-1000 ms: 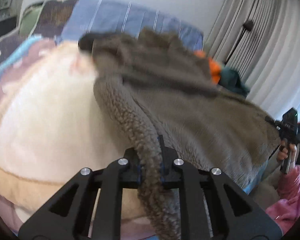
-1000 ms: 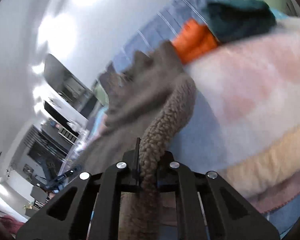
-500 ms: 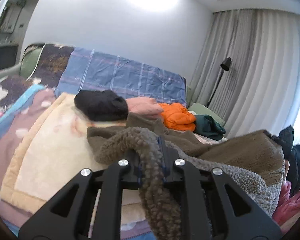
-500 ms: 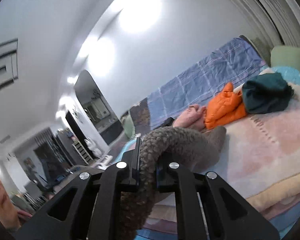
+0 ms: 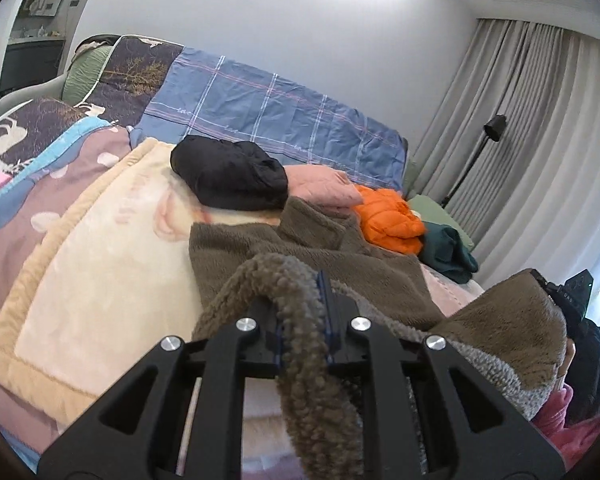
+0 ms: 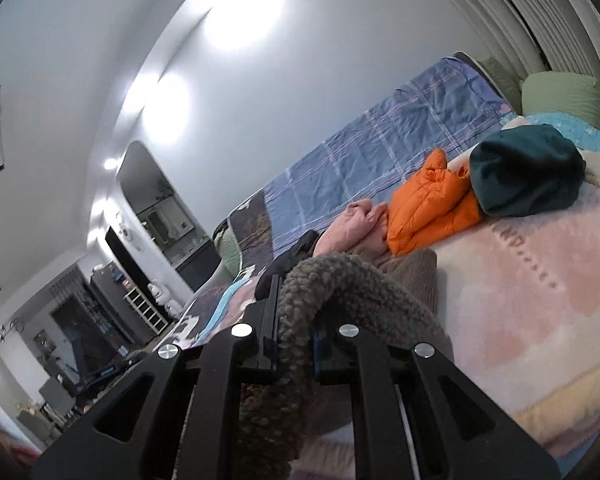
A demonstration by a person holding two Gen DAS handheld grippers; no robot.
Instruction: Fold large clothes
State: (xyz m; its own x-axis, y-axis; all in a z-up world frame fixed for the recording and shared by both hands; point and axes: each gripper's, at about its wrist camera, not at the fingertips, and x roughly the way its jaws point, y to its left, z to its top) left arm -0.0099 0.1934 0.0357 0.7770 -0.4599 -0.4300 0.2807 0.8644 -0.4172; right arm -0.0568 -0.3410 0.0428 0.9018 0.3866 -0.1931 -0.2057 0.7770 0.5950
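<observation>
Here, brown fleece (image 5: 300, 344) sits pinched inside left claw (image 5: 302, 316), draping bedward.

the left wrist view is taken from just behind the left hand-held gripper (image 5: 302, 312), low over the bed (image 5: 100, 280), and is faced along the bed toward the blue checked cover (image 5: 268, 112) at the wall, with the curtains (image 5: 540, 140) at the right edge. the right wrist view is taken from just behind the right hand-held gripper (image 6: 296, 320), rolled so that the bed (image 6: 520, 300) is seen slanting, and is faced toward the same wall. the brown fleece garment (image 5: 360, 264), the orange jacket (image 5: 392, 220) and the dark green bundle (image 5: 448, 252) are shared by both views, all seen from close by.
</observation>
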